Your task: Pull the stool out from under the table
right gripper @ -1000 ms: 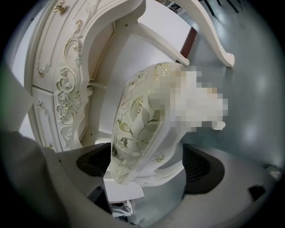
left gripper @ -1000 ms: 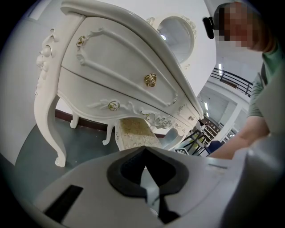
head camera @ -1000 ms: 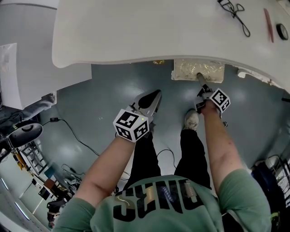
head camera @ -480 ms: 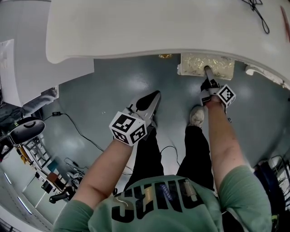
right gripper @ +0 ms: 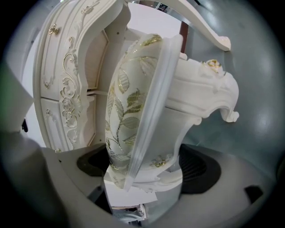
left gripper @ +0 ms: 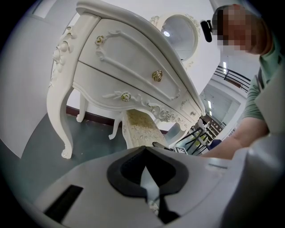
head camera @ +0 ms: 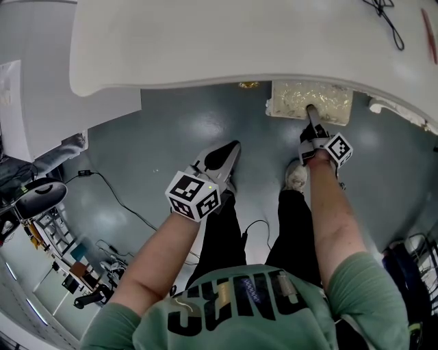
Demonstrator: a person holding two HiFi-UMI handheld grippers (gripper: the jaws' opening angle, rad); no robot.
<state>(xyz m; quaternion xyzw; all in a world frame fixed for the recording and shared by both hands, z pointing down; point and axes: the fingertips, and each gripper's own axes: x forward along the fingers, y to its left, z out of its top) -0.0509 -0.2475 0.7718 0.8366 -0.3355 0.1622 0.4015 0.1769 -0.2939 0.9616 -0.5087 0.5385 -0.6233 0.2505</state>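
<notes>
A: So, where's the stool (head camera: pixel 311 101) now?

B: Mostly tucked under the table (head camera: pixel 226 41), at its front edge, off to the right. From above, only the near strip of the gold-leaf seat shows.

A: And the right gripper (head camera: pixel 310 116)?

B: Clamped on the seat's near edge. Its own view shows one jaw on the plastic-covered cushion and the other on the carved white frame beneath.

A: Good bite?

B: It looks fairly deep to me, but the plastic could be slippery. I'd keep the squeeze firm and pull straight back toward the body, low and level. Lifting would likely tip the stool or knock the seat against the table's carved apron (right gripper: pixel 67 102).

A: Left gripper (head camera: pixel 231 150)?

B: Jaws pressed together, nothing in them. It hangs over the floor to the left of the stool, well apart from it, pointing at the table's drawers. A one-sided pull may swing the stool, so go slowly.

A: Anything in the way?

B: The person's own feet. A shoe (head camera: pixel 295 178) sits near the right gripper, right in the stool's path, so they'd need to step back as it comes. A thin cable (head camera: pixel 116 202) runs across the floor to the left, and another loop shows between the person's legs. That's worth watching underfoot.

A: Table legs?

B: The curved leg (left gripper: pixel 62 129) stands well left of the stool, so I'd expect no clash there. A black cord (head camera: pixel 389 20) lies on the tabletop, out of play.
</notes>
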